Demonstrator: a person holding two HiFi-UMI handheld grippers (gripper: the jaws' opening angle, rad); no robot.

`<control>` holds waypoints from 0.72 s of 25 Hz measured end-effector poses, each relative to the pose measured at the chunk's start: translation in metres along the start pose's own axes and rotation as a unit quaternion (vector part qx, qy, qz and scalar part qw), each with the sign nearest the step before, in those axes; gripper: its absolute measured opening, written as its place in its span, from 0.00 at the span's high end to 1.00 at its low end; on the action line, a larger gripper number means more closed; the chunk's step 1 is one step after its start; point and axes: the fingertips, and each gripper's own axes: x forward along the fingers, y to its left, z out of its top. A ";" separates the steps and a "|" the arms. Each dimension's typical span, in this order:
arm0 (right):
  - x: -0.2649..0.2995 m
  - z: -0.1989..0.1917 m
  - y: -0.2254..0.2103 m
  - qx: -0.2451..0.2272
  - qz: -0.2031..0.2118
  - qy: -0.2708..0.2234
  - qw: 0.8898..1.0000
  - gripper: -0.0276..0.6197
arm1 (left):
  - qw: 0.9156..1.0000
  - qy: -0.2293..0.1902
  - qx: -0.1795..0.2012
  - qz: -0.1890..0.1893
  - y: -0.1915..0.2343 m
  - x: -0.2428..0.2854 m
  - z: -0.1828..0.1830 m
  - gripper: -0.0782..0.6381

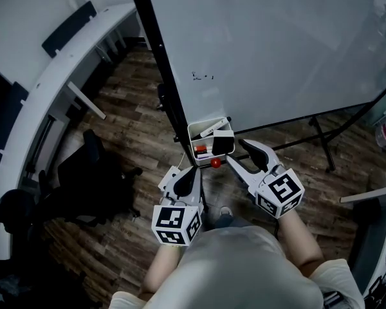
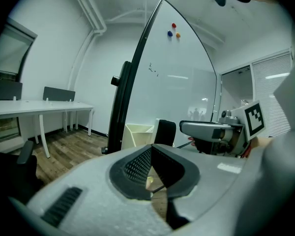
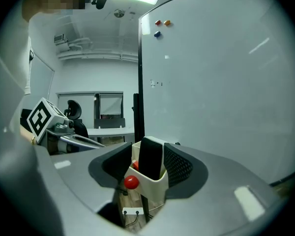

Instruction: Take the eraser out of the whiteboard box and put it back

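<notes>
A white box (image 1: pixel 198 129) hangs on the whiteboard's black post. The black eraser (image 1: pixel 223 144) stands upright in its right side, beside a white marker (image 1: pixel 212 128). A red round magnet (image 1: pixel 215 163) sticks to the box's front. My right gripper (image 1: pixel 237 150) is open at the box. In the right gripper view its jaws straddle the eraser (image 3: pixel 150 159) and the box wall (image 3: pixel 155 187), and the pads do not press on it. My left gripper (image 1: pixel 195 170) hovers just below the box, shut and empty. The left gripper view shows the eraser (image 2: pixel 164 132) ahead of its tips.
The large whiteboard (image 1: pixel 276 50) fills the upper right, with its stand legs (image 1: pixel 321 140) on the wooden floor. Left of it are a black office chair (image 1: pixel 83 172) and a curved white desk (image 1: pixel 51 89). Small coloured magnets (image 3: pixel 161 23) sit high on the board.
</notes>
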 end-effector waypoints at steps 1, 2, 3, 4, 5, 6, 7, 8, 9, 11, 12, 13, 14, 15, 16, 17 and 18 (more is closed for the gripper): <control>0.002 -0.001 -0.002 -0.001 0.003 0.003 1.000 0.64 | 1.000 0.000 -0.001 0.002 0.001 0.001 0.001 0.89; 0.005 -0.002 -0.003 -0.003 0.007 0.006 1.000 0.63 | 1.000 0.000 -0.001 0.004 0.002 0.003 0.001 0.89; 0.007 -0.003 -0.004 -0.005 0.012 0.009 1.000 0.61 | 1.000 -0.001 -0.001 0.006 0.003 0.005 0.002 0.89; 0.009 -0.004 -0.005 -0.008 0.016 0.011 1.000 0.60 | 1.000 -0.001 -0.002 0.008 0.004 0.006 0.002 0.89; 0.012 -0.005 -0.006 -0.011 0.021 0.013 1.000 0.58 | 1.000 -0.001 -0.002 0.010 0.005 0.008 0.003 0.89; 0.014 -0.006 -0.007 -0.014 0.026 0.015 0.999 0.57 | 1.000 -0.002 -0.003 0.011 0.005 0.010 0.003 0.89; 0.016 -0.008 -0.008 -0.016 0.031 0.018 0.999 0.57 | 1.000 -0.002 -0.003 0.012 0.006 0.012 0.003 0.89; 0.018 -0.009 -0.009 -0.017 0.035 0.021 0.999 0.56 | 1.000 -0.003 -0.004 0.014 0.007 0.014 0.004 0.89; 0.020 -0.011 -0.009 -0.018 0.039 0.023 0.999 0.55 | 1.000 -0.004 -0.005 0.016 0.007 0.015 0.004 0.89; 0.023 -0.012 -0.011 -0.021 0.046 0.024 0.998 0.54 | 1.000 -0.005 -0.006 0.020 0.009 0.017 0.005 0.89; 0.025 -0.013 -0.011 -0.023 0.050 0.024 0.998 0.53 | 1.000 -0.006 -0.007 0.023 0.009 0.018 0.005 0.89; 0.027 -0.013 -0.012 -0.025 0.055 0.025 0.998 0.53 | 1.000 -0.007 -0.008 0.026 0.010 0.019 0.005 0.89; 0.029 -0.014 -0.012 -0.027 0.059 0.026 0.998 0.52 | 1.000 -0.008 -0.009 0.029 0.012 0.020 0.006 0.89; 0.030 -0.014 -0.013 -0.028 0.064 0.028 0.997 0.52 | 0.999 -0.009 -0.011 0.032 0.013 0.020 0.006 0.89; 0.032 -0.015 -0.013 -0.029 0.068 0.029 0.997 0.52 | 0.999 -0.009 -0.012 0.034 0.014 0.021 0.006 0.89; 0.034 -0.015 -0.014 -0.030 0.072 0.030 0.997 0.52 | 0.999 -0.009 -0.013 0.037 0.015 0.021 0.006 0.89; 0.035 -0.016 -0.014 -0.029 0.076 0.032 0.996 0.52 | 0.999 -0.009 -0.014 0.040 0.016 0.022 0.006 0.89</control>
